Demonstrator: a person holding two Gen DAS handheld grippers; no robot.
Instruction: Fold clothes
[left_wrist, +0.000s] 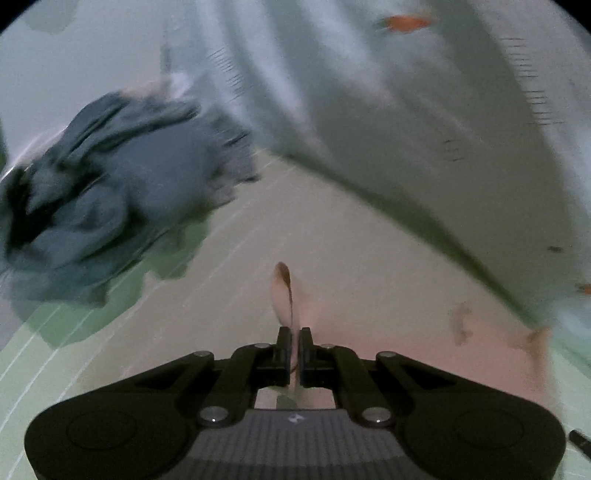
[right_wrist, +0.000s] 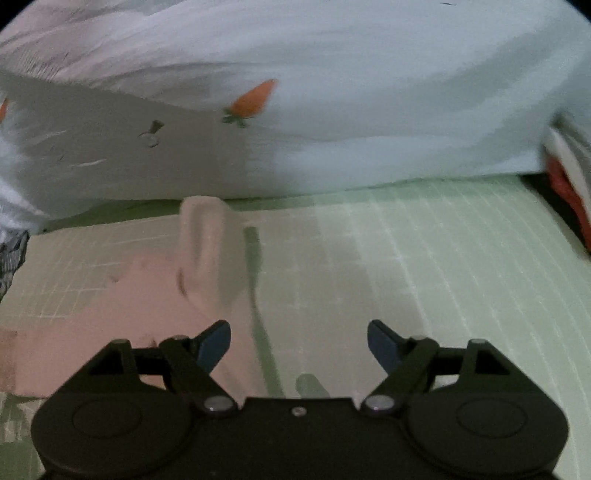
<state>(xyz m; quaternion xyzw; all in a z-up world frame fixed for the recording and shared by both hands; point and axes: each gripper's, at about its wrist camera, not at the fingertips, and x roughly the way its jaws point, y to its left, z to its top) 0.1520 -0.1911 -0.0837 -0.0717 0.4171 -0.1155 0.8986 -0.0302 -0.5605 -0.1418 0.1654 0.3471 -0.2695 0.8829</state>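
Note:
My left gripper (left_wrist: 294, 343) is shut on a fold of a thin pale pink garment (left_wrist: 284, 291), which spreads to the right over the green gridded mat (left_wrist: 110, 350). In the right wrist view the same pink garment (right_wrist: 147, 302) lies flat at the left with a raised fold (right_wrist: 203, 236). My right gripper (right_wrist: 299, 343) is open and empty, just above the mat beside the pink cloth's right edge.
A white cloth with orange carrot prints (right_wrist: 332, 110) is heaped across the back of the mat; it also fills the upper right of the left wrist view (left_wrist: 424, 110). A crumpled dark blue-grey garment (left_wrist: 122, 177) lies at the left. Something red and white (right_wrist: 565, 177) sits at the far right.

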